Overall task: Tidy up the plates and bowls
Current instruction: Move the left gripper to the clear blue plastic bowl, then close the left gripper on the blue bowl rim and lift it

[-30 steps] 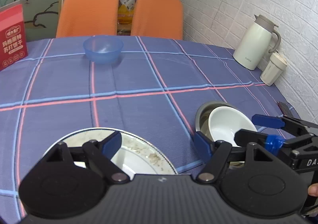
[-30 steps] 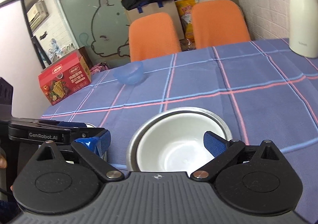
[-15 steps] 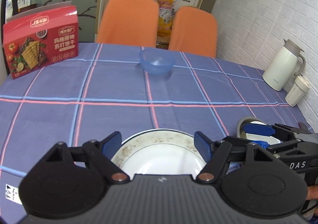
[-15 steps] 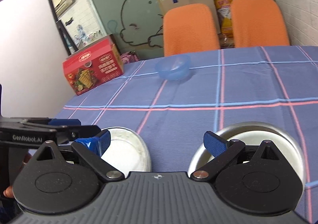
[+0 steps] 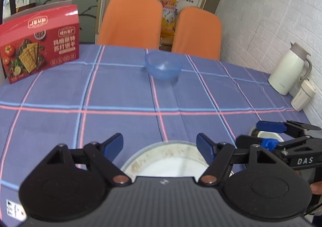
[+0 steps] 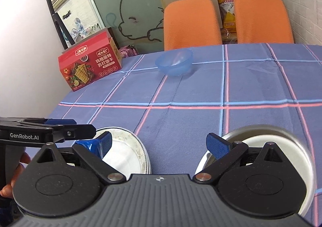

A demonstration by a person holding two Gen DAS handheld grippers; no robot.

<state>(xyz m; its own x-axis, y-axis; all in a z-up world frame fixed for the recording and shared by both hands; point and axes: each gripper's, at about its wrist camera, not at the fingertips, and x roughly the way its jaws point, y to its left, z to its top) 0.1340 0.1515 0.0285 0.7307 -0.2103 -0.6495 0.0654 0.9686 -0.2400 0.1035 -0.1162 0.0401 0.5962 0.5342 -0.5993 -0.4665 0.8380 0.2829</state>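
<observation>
A dirty white plate (image 5: 165, 158) lies on the checked tablecloth just below my left gripper (image 5: 160, 145), which is open and holds nothing. To its right a metal bowl (image 6: 261, 131) with a white bowl (image 6: 273, 142) nested inside sits under the right finger of my right gripper (image 6: 160, 143), also open and holding nothing. The plate (image 6: 128, 146) shows by that gripper's left finger. A translucent blue bowl (image 5: 163, 67) (image 6: 174, 62) stands alone at the far side. Each gripper appears in the other's view: the right gripper (image 5: 268, 134) and the left gripper (image 6: 76, 133).
A red cracker box (image 5: 38, 45) (image 6: 90, 66) stands at the far left of the table. A white kettle (image 5: 287, 72) and a small cup (image 5: 302, 96) are by the brick wall on the right. Two orange chairs (image 5: 130, 21) stand behind the table.
Both grippers have swung left across the table. The plate now sits centred under the left gripper, and the nested bowls have slid to the right side of the right view. Both jaw openings are unchanged.
</observation>
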